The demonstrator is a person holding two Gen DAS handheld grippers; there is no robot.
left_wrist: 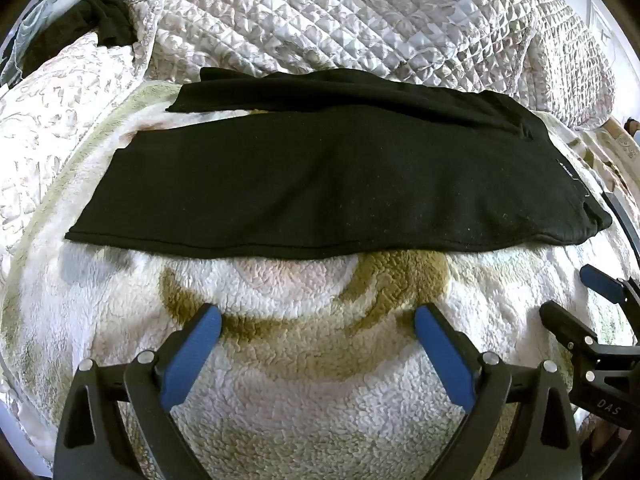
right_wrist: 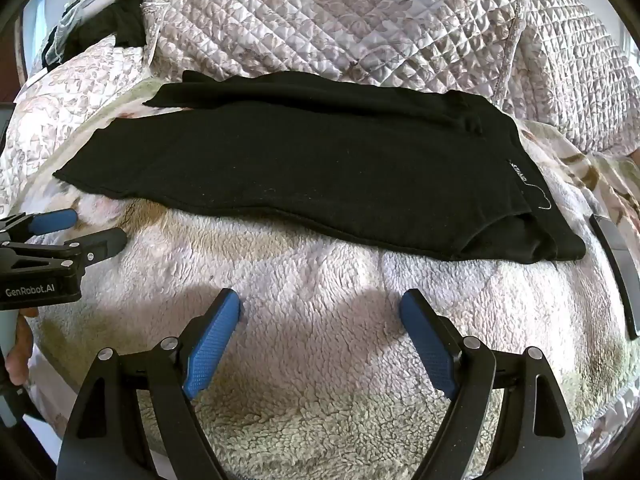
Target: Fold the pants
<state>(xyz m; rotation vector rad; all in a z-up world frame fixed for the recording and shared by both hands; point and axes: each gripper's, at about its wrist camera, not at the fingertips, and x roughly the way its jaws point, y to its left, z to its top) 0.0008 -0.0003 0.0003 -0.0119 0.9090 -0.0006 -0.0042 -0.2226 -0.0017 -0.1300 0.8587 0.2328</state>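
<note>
Left wrist view, pants [left_wrist: 320, 176] flat beyond both grippers' jaws, all spread, empty.

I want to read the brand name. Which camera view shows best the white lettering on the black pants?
The right wrist view: the white lettering near the waist end of the black knit pants is larger there. In the left wrist view, the lettering is tiny and unreadable.

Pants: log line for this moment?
pants flat on fleece blanket | left tongs open | right tongs open | fold pending
</note>
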